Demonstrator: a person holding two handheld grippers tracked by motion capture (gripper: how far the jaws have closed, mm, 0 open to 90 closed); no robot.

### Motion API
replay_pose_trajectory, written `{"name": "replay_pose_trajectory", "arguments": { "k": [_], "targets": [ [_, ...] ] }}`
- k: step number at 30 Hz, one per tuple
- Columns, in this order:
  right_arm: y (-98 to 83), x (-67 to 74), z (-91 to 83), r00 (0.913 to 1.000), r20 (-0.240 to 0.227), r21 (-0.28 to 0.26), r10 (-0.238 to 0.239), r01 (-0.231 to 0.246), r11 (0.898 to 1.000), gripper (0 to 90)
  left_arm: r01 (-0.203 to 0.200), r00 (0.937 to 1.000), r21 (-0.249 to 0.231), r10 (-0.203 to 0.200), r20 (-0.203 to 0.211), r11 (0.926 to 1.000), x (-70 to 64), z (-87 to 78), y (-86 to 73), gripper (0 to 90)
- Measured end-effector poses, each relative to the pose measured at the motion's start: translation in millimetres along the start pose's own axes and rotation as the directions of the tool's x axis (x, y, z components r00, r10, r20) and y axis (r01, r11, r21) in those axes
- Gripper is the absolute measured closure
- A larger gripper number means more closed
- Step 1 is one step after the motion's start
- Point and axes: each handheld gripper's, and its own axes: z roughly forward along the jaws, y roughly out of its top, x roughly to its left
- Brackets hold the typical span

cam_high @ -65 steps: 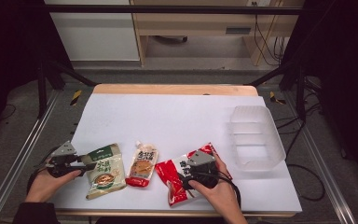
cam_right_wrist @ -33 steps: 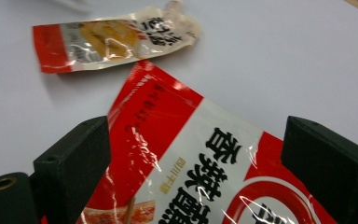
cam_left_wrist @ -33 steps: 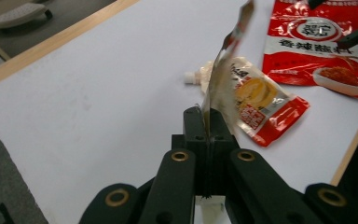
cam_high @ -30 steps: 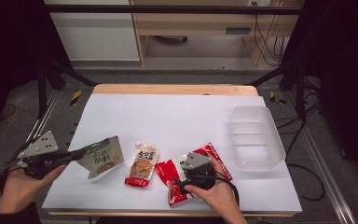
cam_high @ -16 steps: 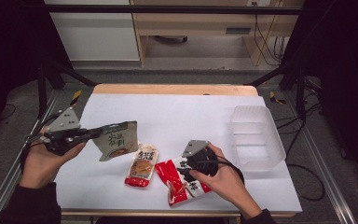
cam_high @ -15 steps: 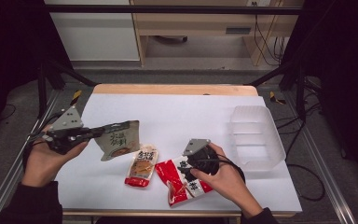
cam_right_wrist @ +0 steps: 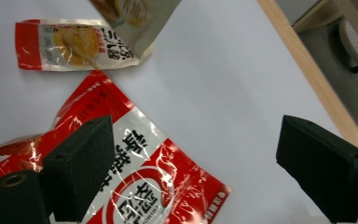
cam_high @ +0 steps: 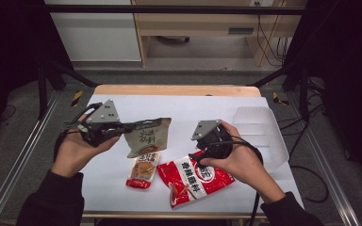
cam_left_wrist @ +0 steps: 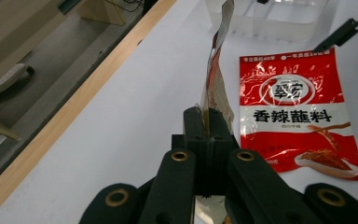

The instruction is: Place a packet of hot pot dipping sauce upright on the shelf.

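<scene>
- Left gripper: jaws clamped tight on the edge of a grey-green snack pouch, which is lifted off the table & hangs from them. Left hand grips the handle; gripper lies roughly level, pointing toward table centre.
- In left gripper view the pouch stands edge-on, pinched between the jaws.
- Right gripper: jaws wide apart, nothing between them; they've just been opening a bit. It's held above the red sauce pouch, pointing down, not touching it. Right hand wraps the body; cable trails back along the forearm.
- Red pouch lies flat on the table; white Chinese characters, round logo, food photo at one end.
- Small orange-red packet lies flat just left of the red pouch, below the hanging pouch; writing too small to read.
- Clear plastic tray at table's right side, apart from the pouches.
- Surface: white sheet w/ wooden edge at the far side; metal frame rails, grey floor, cabinets & cables beyond.
</scene>
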Motion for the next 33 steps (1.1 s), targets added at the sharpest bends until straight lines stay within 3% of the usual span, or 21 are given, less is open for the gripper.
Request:
{"name": "replay_pose_trajectory", "arguments": {
  "k": [2,6,13,19,26,31,32,33],
  "targets": [
    [6.1,-5.1,-6.3,0.9998,0.002,0.007,-0.022,0.022,1.0,14.1,-0.027,0.9995,0.013,0.027,0.019,0.9996,-7.3,9.1,6.3,90.0],
    [12.6,-9.6,-13.6,0.9994,0.007,0.001,-0.033,0.033,0.999,15.6,-0.038,0.9987,0.014,0.038,0.034,0.9992,-13.2,17.1,11.5,90.0],
    [20.8,-19.6,-23.1,0.9986,-0.008,0.041,-0.053,0.053,0.998,17.4,-0.052,0.9961,0.007,0.052,0.071,0.9986,-19.8,31.8,22.3,90.0],
    [21.7,-24.9,-26.2,0.9968,-0.04,0.053,-0.068,0.071,0.996,17.5,-0.066,0.9946,0.006,0.066,0.081,0.9978,-24.4,38.2,32.3,90.0],
    [26.5,-24.2,-26.6,0.9924,-0.056,0.041,-0.109,0.112,0.993,24.3,-0.078,0.992,-0.003,0.078,0.099,0.9969,-28.7,42.4,38.1,90.0],
    [32.9,-19.6,-23.4,0.9871,-0.071,0.048,-0.144,0.147,0.988,37.0,-0.094,0.9897,0.006,0.093,0.109,0.9955,-31.1,45.0,39.7,90.0],
    [35.9,-17.6,-22.1,0.983,-0.093,0.046,-0.159,0.163,0.985,46.5,-0.097,0.9894,0.006,0.096,0.11,0.9953,-31.8,45.4,40.0,90.0],
    [37.0,-17.0,-21.2,0.9823,-0.096,0.053,-0.161,0.166,0.985,49.1,-0.098,0.989,0.003,0.097,0.112,0.9952,-32.8,45.4,40.5,90.0]
  ]
}}
